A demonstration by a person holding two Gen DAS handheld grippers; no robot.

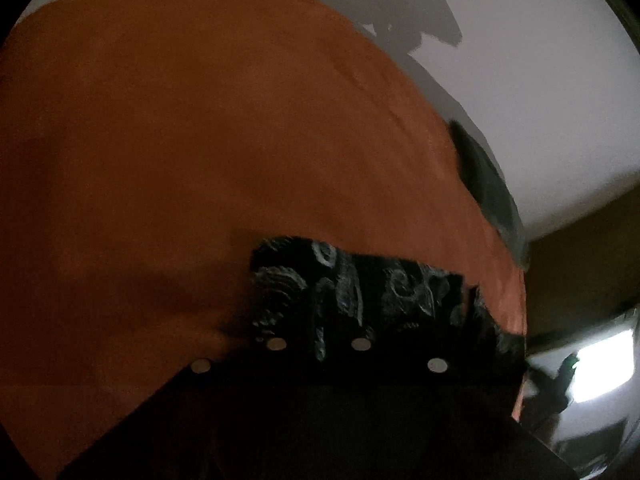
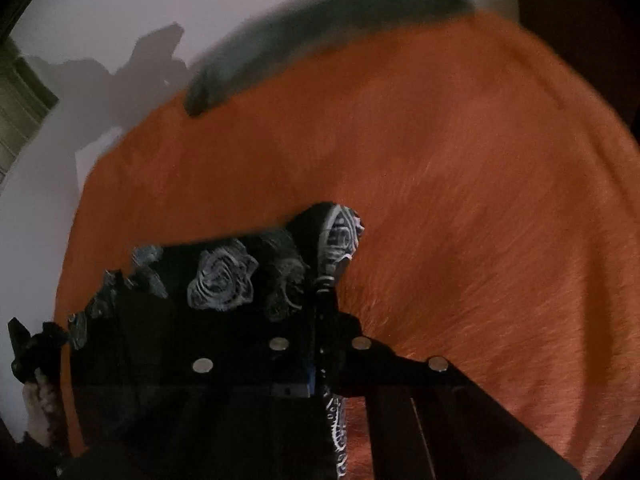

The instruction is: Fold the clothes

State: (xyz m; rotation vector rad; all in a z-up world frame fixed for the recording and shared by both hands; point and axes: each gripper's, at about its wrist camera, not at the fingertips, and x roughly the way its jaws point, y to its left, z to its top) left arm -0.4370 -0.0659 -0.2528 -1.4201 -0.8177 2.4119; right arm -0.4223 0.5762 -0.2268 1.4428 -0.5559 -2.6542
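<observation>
An orange garment (image 1: pixel 200 152) fills most of the left wrist view and lies spread on a white table (image 1: pixel 540 92); it has a dark green collar or trim (image 1: pixel 488 184) at its right edge. It also fills the right wrist view (image 2: pixel 460 200), with the dark trim (image 2: pixel 320 32) at the top. A black cloth with a white rose print (image 1: pixel 352 288) is pinched in my left gripper (image 1: pixel 320 320), which is shut on it. My right gripper (image 2: pixel 324 276) is shut on the same printed black cloth (image 2: pixel 222 280). The fingertips are hidden by the fabric.
The white table edge (image 1: pixel 560 224) shows at the right in the left wrist view, with a brown floor and a bright window reflection beyond. In the right wrist view the bare white table (image 2: pixel 100 20) lies to the upper left, with gripper shadows on it.
</observation>
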